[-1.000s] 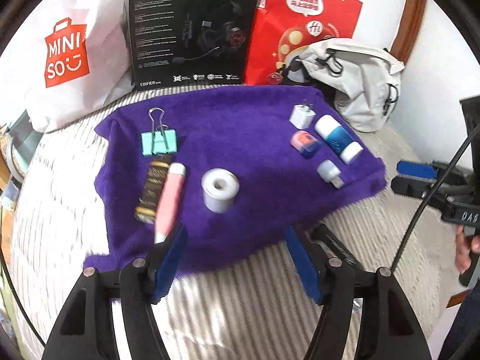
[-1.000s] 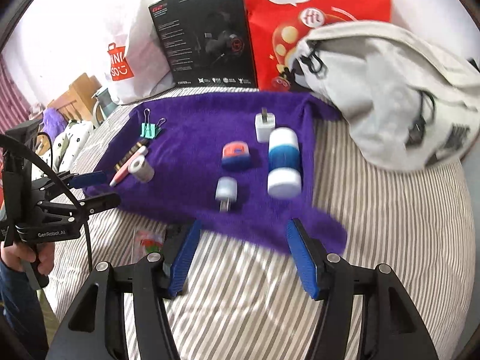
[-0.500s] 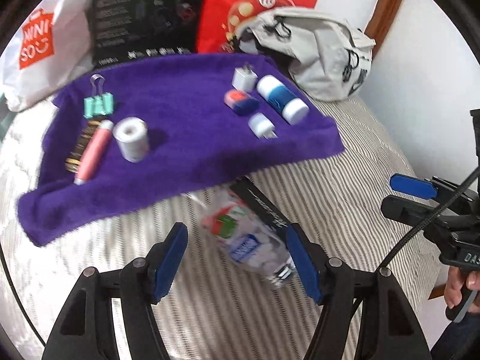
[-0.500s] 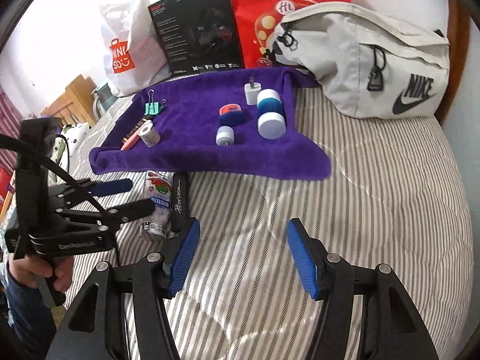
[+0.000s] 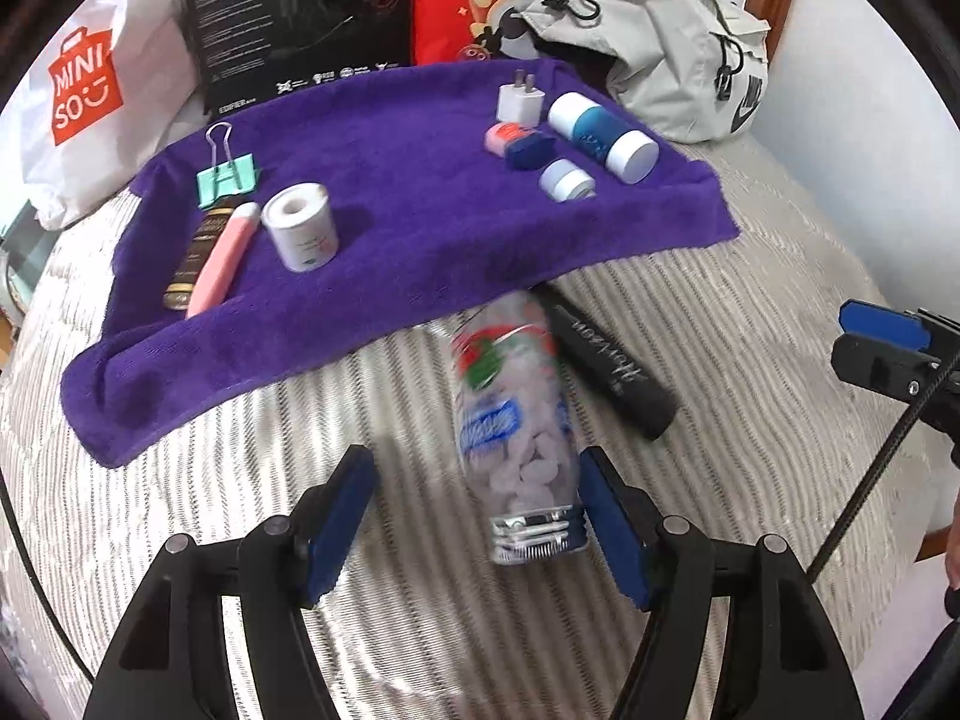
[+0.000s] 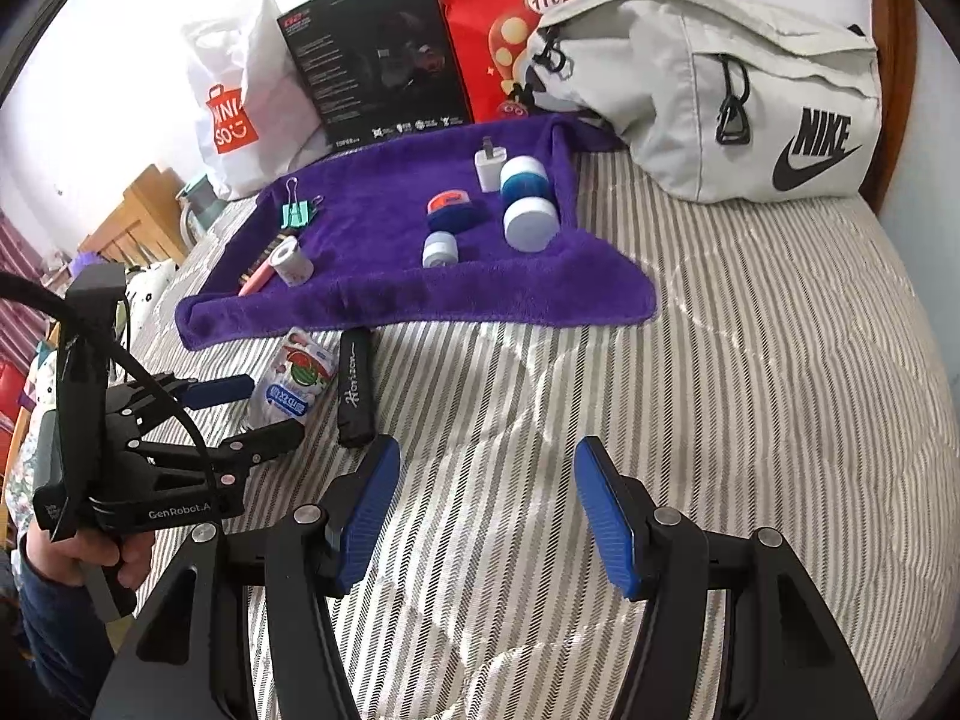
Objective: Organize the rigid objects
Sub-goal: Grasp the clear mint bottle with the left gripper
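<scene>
A plush purple towel (image 5: 390, 228) lies on ribbed striped bedding (image 5: 750, 360), beside a clear, seemingly plastic bottle (image 5: 516, 420) and a matt black tube (image 5: 612, 366).

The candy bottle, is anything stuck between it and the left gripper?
No. The clear candy bottle lies on the striped bedding with its capless neck already between the open jaws of the left gripper. The black Horizon tube lies beside it, out of the way.

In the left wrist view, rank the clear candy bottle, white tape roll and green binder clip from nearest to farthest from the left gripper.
1. Clear candy bottle, lying between the open fingers of the left gripper.
2. White tape roll, on the purple towel, left of centre.
3. Green binder clip, farther back on the left.
</scene>
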A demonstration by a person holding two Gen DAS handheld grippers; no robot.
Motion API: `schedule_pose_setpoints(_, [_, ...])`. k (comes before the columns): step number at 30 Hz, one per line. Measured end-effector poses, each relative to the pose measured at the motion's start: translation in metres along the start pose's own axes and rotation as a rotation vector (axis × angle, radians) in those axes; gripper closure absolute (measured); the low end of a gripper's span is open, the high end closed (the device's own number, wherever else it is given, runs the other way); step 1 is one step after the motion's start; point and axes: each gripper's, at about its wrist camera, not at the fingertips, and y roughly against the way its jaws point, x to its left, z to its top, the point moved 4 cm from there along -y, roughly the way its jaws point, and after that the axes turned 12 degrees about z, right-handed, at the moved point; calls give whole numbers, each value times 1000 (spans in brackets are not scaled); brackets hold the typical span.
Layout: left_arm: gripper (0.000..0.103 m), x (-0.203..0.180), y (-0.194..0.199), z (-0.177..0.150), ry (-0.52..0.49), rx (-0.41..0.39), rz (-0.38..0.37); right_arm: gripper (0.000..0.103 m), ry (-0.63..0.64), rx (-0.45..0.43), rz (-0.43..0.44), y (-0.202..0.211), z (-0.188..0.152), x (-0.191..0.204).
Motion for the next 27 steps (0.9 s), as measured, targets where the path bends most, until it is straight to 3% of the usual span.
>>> schedule_pose_setpoints(3, [34, 2, -1, 2, 5, -12, -13, 43, -1, 13, 11, -6, -4, 1])
schedule_pose_setpoints(18, [43, -9, -10, 15, 4, -42, 67, 43, -35, 43, 15, -16, -11, -7])
schedule_pose_setpoints(23, [63, -14, -5, 13, -16, -55, 49, 43, -34, 53, 27, -21, -13, -4])
schedule_pose_setpoints(27, [63, -13, -4, 12, 6, -63, 34, 43, -37, 65, 29, -25, -16, -2])
